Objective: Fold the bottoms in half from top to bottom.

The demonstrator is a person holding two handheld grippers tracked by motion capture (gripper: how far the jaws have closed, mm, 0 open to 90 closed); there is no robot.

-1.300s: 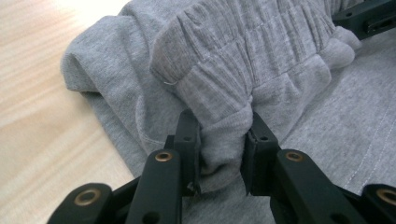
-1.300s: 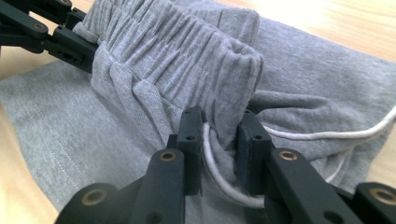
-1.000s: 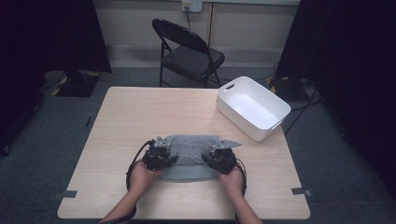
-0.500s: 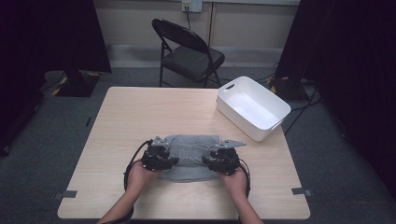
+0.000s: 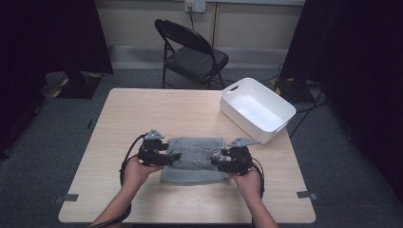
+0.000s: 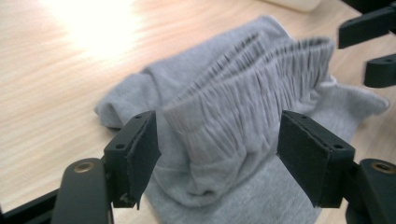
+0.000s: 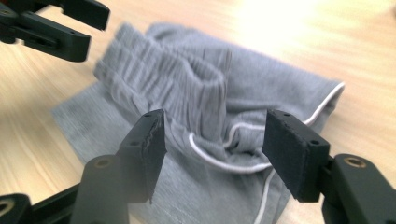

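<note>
On a pale wooden desk (image 5: 142,114), a folded grey garment (image 5: 192,161) with a ribbed elastic waistband and a white drawstring lies near the front edge, between a person's two hands. The left tool (image 5: 175,156) hangs over the garment's left end and the right tool (image 5: 215,160) over its right end, the two pointing toward each other. In the left gripper view the left tool's pads stand apart on either side of the bunched waistband (image 6: 243,93) without pressing on it; its jaws have just been opening. In the right gripper view the right tool's pads likewise stand clear of the cloth and the drawstring (image 7: 229,163), its jaws also having just been opening. A white bin (image 5: 280,107) sits at the desk's far right corner, well apart from the garment. A black folding chair (image 5: 192,54) stands beyond the desk.
</note>
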